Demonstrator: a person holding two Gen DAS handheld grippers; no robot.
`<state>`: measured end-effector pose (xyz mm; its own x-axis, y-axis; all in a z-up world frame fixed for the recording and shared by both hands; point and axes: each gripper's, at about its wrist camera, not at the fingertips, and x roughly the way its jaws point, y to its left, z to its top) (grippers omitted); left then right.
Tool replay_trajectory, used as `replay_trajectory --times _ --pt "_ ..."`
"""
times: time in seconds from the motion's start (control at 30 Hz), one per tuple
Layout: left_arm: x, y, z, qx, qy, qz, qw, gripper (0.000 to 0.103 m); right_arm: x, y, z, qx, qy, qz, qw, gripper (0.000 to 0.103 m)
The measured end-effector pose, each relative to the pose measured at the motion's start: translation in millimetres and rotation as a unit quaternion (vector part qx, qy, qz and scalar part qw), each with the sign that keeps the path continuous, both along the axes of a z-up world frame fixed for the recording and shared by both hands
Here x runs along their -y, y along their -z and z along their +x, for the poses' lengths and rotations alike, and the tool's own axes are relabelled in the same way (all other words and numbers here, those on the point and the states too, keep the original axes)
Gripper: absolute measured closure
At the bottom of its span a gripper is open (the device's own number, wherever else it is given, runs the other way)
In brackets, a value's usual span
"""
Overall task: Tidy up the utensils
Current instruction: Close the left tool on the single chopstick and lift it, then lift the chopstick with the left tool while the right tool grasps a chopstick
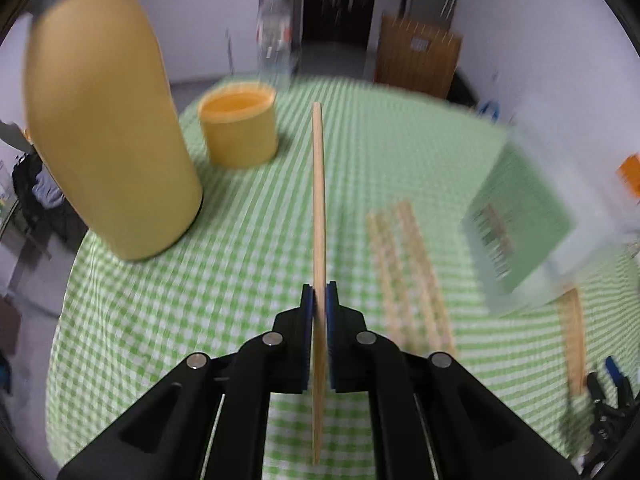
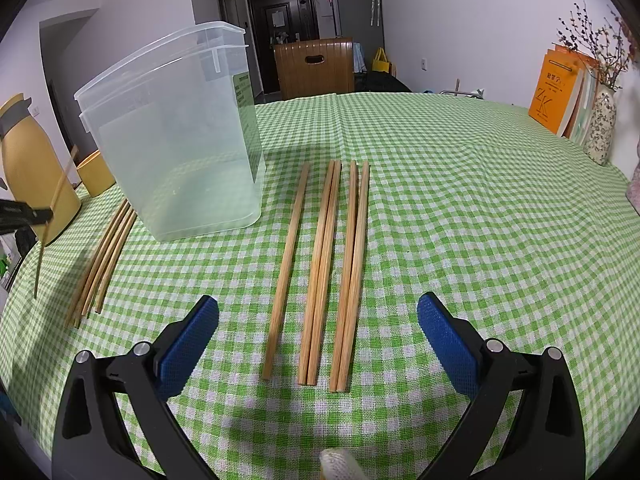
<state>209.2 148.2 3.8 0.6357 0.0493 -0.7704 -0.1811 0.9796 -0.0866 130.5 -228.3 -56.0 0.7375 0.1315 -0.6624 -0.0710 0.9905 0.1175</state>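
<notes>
The left gripper (image 1: pixel 319 300) has its jaws clenched on a single chopstick (image 1: pixel 318 200), a slim, pale wooden stick with a rounded tip, held clear above the green-checked worktop (image 1: pixel 248 240). Five matching chopsticks (image 2: pixel 325 276) lie side by side on the cloth in front of the right gripper (image 2: pixel 318 344), whose jaws stand released and empty. A further bunch (image 2: pixel 102 264) lies beside the clear plastic container (image 2: pixel 180 140), near a yellow flask (image 1: pixel 104 120) and yellow cup (image 1: pixel 240 128).
</notes>
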Motion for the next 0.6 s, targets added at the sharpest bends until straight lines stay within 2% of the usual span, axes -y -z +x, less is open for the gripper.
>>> replay_trajectory --times 0.17,0.3,0.43,0.6 --pt "13.0 -14.3 -19.8 0.087 -0.005 -0.01 0.9962 0.099 -1.7 -0.6 -0.7 0.002 -0.002 -0.002 1.0 0.007" --pt "21.9 -14.4 -25.5 0.137 -0.012 -0.008 0.9905 0.099 -2.6 -0.9 -0.8 0.003 -0.001 -0.002 1.0 0.007" --pt "37.4 -11.5 -39.0 0.207 -0.004 -0.007 0.9783 0.099 -2.2 -1.0 -0.5 0.003 -0.002 -0.001 1.0 0.007" --pt "53.7 -3.9 -45.9 0.244 -0.006 0.013 0.9698 0.099 -2.6 -1.2 -0.5 0.003 -0.002 -0.002 1.0 0.007"
